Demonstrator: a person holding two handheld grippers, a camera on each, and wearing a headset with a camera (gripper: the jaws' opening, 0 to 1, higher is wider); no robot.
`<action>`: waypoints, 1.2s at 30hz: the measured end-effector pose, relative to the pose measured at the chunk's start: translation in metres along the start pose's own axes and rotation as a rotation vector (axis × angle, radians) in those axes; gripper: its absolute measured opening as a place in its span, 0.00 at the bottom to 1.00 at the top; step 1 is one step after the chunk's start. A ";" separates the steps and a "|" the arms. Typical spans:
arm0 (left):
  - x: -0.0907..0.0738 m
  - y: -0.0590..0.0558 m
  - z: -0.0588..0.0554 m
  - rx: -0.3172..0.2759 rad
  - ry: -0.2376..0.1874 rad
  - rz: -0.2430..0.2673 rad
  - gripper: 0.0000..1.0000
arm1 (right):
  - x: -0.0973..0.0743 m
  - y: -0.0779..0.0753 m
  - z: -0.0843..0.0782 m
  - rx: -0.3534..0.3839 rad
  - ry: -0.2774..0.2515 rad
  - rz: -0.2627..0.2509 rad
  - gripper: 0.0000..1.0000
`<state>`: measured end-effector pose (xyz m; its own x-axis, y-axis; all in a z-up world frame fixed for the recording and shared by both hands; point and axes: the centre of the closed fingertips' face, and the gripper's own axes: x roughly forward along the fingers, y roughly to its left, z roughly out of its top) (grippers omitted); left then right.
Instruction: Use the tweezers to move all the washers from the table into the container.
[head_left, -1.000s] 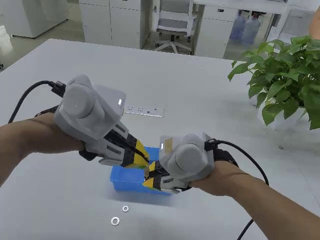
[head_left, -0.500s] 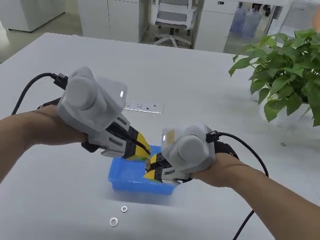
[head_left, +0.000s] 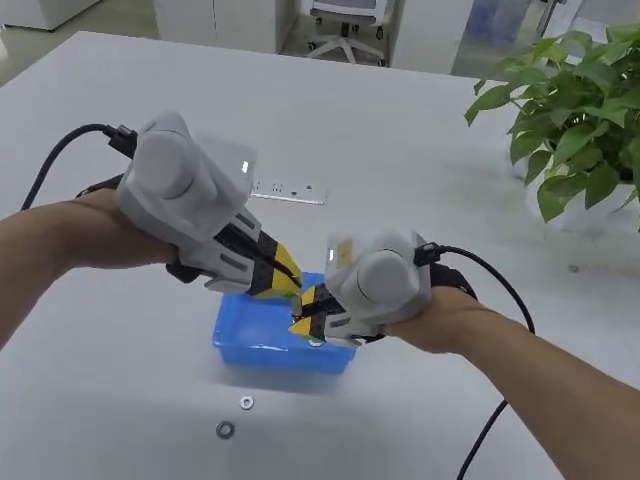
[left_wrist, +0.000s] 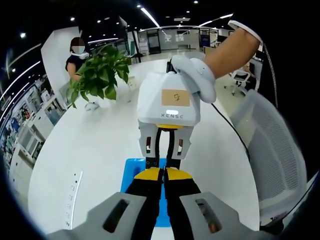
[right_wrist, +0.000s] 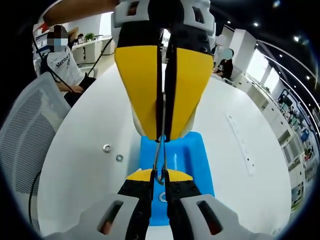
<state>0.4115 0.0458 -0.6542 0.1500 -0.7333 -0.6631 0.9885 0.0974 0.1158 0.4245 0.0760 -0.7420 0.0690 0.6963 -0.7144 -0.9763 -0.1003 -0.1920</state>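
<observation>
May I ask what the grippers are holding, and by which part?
Both clamp the thin metal tweezers: left gripper on one end, right gripper on the other, above the blue plastic container.

A white tabletop (head_left: 420, 130) spreads below the left gripper (head_left: 283, 272) and the right gripper (head_left: 303, 312). A flat white power strip (head_left: 287, 191) lies on it just beyond the left gripper. A green leafy potted plant (head_left: 575, 100) stands well beyond the right gripper, off to its outer side. A white office chair (head_left: 340, 20) sits past the table's far edge, well ahead of both
</observation>
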 end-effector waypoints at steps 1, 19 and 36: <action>0.002 0.001 -0.002 -0.002 0.001 -0.002 0.05 | 0.001 0.000 -0.001 0.004 0.000 0.002 0.10; 0.023 0.018 -0.028 -0.033 0.016 -0.033 0.05 | 0.027 -0.010 -0.024 0.032 0.000 0.040 0.10; 0.034 0.027 -0.043 -0.052 0.018 -0.038 0.05 | 0.041 -0.016 -0.036 0.030 0.010 0.051 0.10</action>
<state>0.4442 0.0521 -0.7051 0.1118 -0.7249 -0.6798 0.9932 0.1043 0.0521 0.4508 0.0806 -0.7927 0.0207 0.6838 -0.7294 -0.9843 -0.1138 -0.1346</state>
